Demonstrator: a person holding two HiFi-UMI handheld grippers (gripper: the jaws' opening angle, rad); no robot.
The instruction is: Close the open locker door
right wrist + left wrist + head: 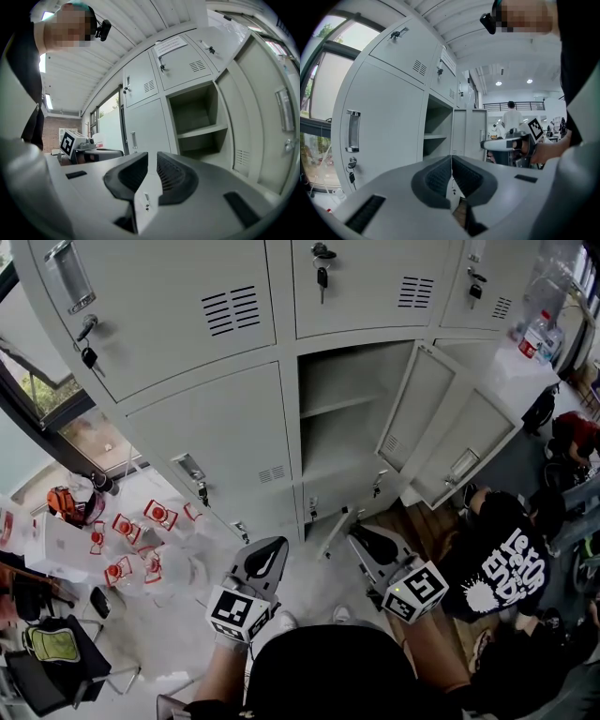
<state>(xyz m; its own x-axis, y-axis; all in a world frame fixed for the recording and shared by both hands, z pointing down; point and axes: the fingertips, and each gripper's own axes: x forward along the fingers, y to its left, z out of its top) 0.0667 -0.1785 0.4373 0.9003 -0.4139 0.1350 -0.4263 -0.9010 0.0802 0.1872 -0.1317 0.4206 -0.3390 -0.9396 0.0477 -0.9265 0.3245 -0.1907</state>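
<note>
The grey locker bank fills the head view. Its middle compartment (pixel 342 413) stands open with one shelf inside, and its door (pixel 417 404) is swung out to the right. The same door shows in the left gripper view (pixel 469 133) and the right gripper view (pixel 236 126). My left gripper (pixel 269 549) hangs low in front of the lockers with its jaws shut and empty (pixel 451 161). To its right, below the open compartment, my right gripper (pixel 362 536) is empty too; only a thin slit shows between its pads (pixel 152 159). Neither gripper touches the door.
A second grey panel with a handle (pixel 473 442) stands right of the open door. A person in a black printed shirt (pixel 506 568) crouches at the right. Red-and-clear items (pixel 131 540) litter the floor at the left, near a black bag (pixel 56 652). Bottles (pixel 539 334) stand at the upper right.
</note>
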